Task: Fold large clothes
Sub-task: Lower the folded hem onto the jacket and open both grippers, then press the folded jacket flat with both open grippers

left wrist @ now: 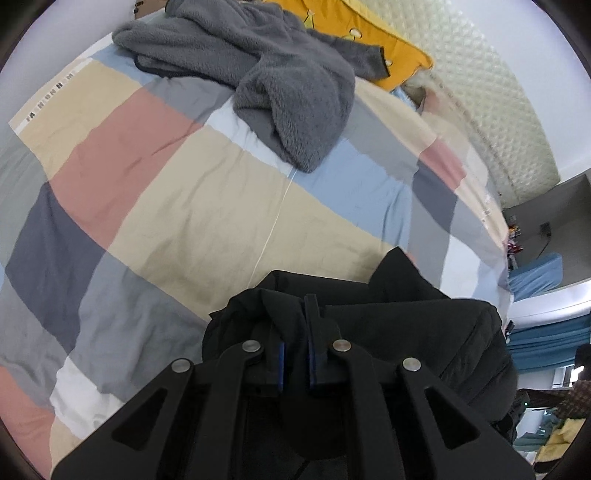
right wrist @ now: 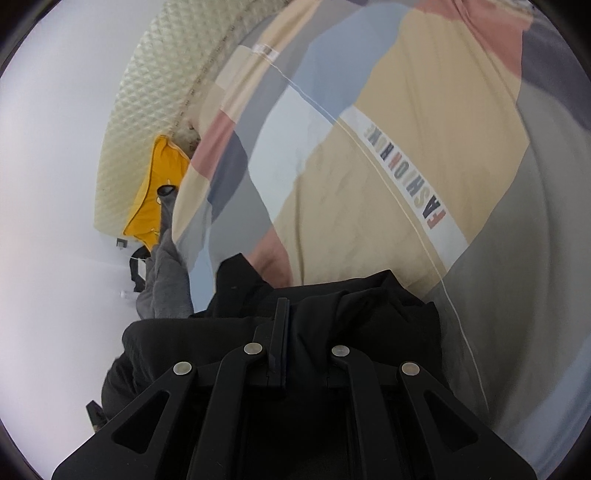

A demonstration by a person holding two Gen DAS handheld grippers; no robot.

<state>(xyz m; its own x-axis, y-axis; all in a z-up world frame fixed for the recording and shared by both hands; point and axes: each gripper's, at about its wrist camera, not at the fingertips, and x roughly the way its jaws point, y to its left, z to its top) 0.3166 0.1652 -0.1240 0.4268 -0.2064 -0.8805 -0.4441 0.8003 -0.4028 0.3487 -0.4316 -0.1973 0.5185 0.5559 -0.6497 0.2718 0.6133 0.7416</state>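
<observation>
A black garment [left wrist: 424, 332] hangs bunched over my left gripper [left wrist: 295, 325], just above a checked quilt [left wrist: 221, 206]. The blue pads [left wrist: 281, 363] sit close together with a fold of the black cloth pinched between them. In the right wrist view the same black garment [right wrist: 351, 325] drapes around my right gripper [right wrist: 282, 306], whose fingers are pressed together on its fabric. Part of the left finger is hidden under cloth. Both grippers point down at the bed.
A grey fleece garment [left wrist: 288, 85] lies crumpled at the far end of the quilt [right wrist: 406, 166], beside a yellow pillow [left wrist: 351, 33]. A cream padded headboard [left wrist: 498, 110] borders the bed. Blue fabric and clutter [left wrist: 535, 273] sit off the bed's right side.
</observation>
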